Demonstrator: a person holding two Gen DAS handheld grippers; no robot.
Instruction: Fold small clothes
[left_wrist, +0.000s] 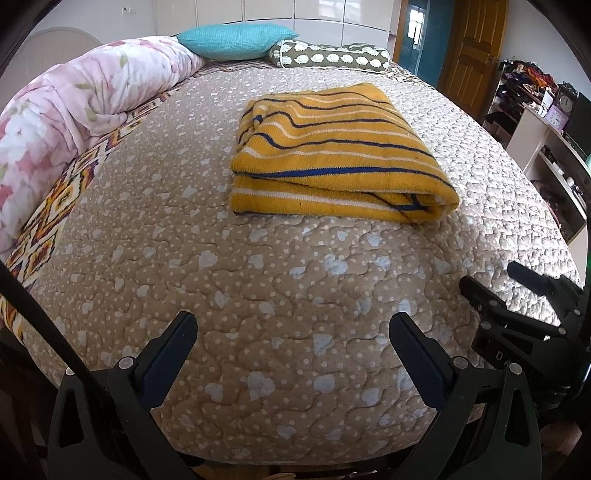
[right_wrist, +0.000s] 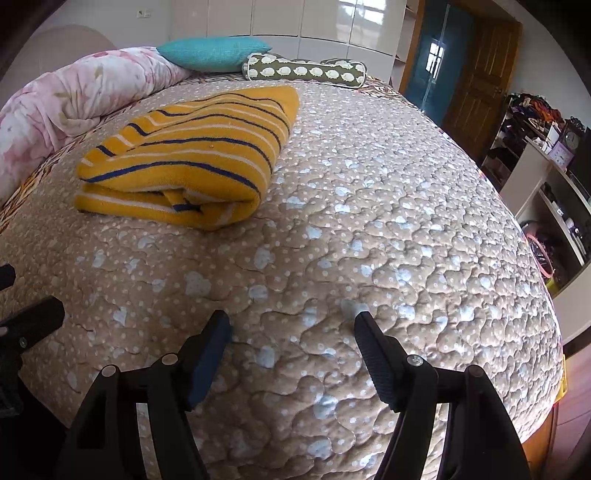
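Fingers spread wide on both tools, nothing between them. Left gripper (left_wrist: 293, 326) hangs low over the near edge of the bed (left_wrist: 295, 295), both fingers (left_wrist: 181, 332) apart above bare quilted beige cover with pale hearts and dots. Right gripper (right_wrist: 291, 323) same posture, fingers (right_wrist: 218, 332) apart over bare quilt, just beside the left one; it also shows at the right edge of the left wrist view (left_wrist: 491, 280), and the left tool's black finger shows at the left edge of the right wrist view (right_wrist: 33, 317).

Folded sweater (left_wrist: 332, 155) lies further up the bed, well apart from all four fingers, not touched by either tool. Mustard yellow knit with navy and white stripes, folded into a thick flat packet. In the left wrist view it sits ahead of the fingers and slightly right of centre; rolled fold edge faces the camera, long axis runs roughly left to right across the bed, stripes run along that axis. In the right wrist view the sweater (right_wrist: 192, 155) sits ahead and to the left of the fingers, one corner pointing away toward the pillows.

Past it, left side: bunched pink floral duvet (left_wrist: 74, 96) along the bed edge. At the head of the bed: teal pillow (left_wrist: 236, 40) and an olive bolster (left_wrist: 328, 55) with pale hedgehog print, touching each other. Far right: wooden door (left_wrist: 476, 48), shelving (left_wrist: 546, 147) with clutter
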